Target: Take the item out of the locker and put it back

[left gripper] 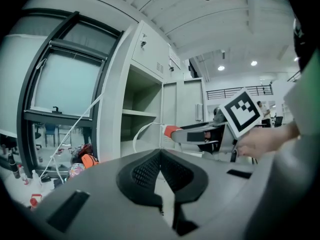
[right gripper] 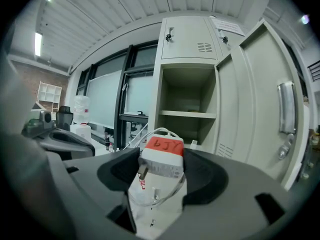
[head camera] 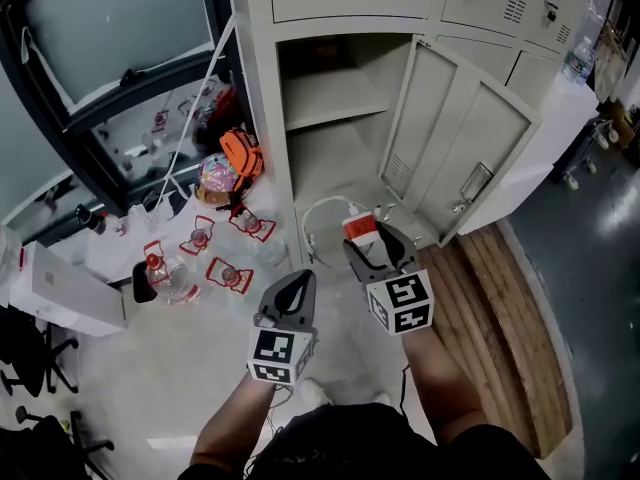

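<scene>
The item is a white power adapter (head camera: 358,226) with a red top and a looped white cable (head camera: 318,216). My right gripper (head camera: 372,244) is shut on it and holds it in front of the open grey locker (head camera: 340,158). In the right gripper view the adapter (right gripper: 162,160) sits upright between the jaws of the right gripper (right gripper: 161,176), and the locker's empty shelf (right gripper: 187,114) is straight ahead. My left gripper (head camera: 294,290) is shut on nothing, lower and to the left of the right one. The left gripper (left gripper: 160,154) points at the locker, with the adapter (left gripper: 171,131) visible beyond it.
The locker door (head camera: 455,153) stands open to the right. Several plastic bottles (head camera: 228,276) and an orange object (head camera: 242,152) lie on the floor at the left, below a dark-framed window (head camera: 110,38). Wooden planks (head camera: 510,308) lie at the right.
</scene>
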